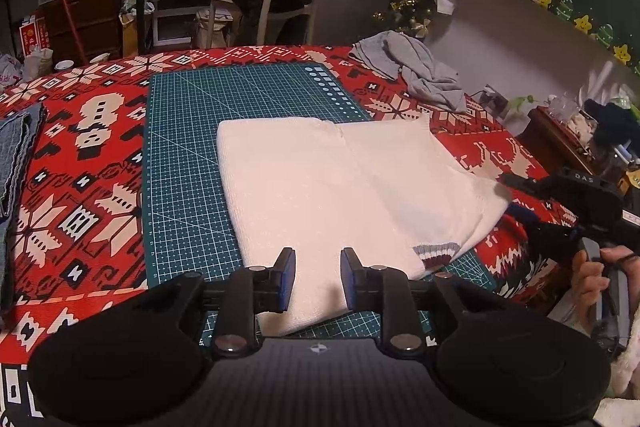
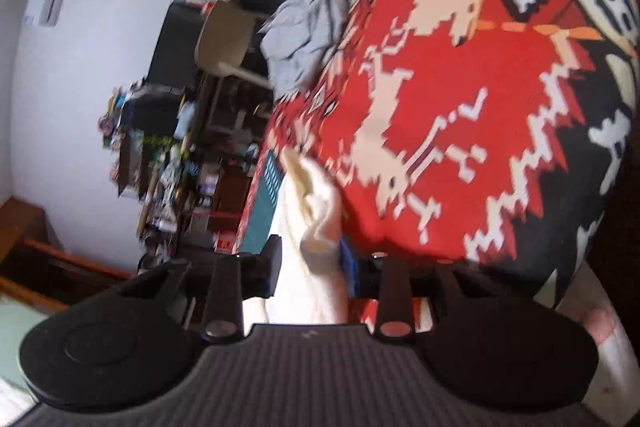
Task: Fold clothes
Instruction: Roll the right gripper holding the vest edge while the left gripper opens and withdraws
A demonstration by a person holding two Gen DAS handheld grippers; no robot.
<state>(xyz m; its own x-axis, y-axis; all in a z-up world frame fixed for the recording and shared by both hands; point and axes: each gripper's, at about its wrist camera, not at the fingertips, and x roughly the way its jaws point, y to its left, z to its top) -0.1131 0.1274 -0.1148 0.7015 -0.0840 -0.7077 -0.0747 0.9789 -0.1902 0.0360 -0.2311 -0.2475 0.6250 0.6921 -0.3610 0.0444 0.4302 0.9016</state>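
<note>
Closest to the left wrist camera, the left gripper (image 1: pixel 318 277) hangs just above the near edge of the folded white knit sweater (image 1: pixel 320 179), jaws apart with a clear gap and nothing pinched between them, so it's released. The sweater sits folded into a rough rectangle, mostly on the green gridded cutting mat (image 1: pixel 192 155), with its right side spilling onto the red, white and black patterned Christmas tablecloth (image 1: pixel 80 147) over the tabletop. A striped maroon and grey cuff (image 1: pixel 436 253) pokes out at the near right corner.

Off to the right, the right gripper (image 2: pixel 308 267) is rolled onto its side, and its jaws have a bunched fold of the sweater's right edge between them; the cloth fills the gap, so I'd call it grasping the sweater. That view is pretty blurry though. A hand (image 1: pixel 592 275) holds its handle.

Further back, a crumpled grey garment (image 1: pixel 416 71) lies on the tablecloth, well apart from the sweater. Folded blue denim (image 1: pixel 16 155) rests at the left edge.
</note>
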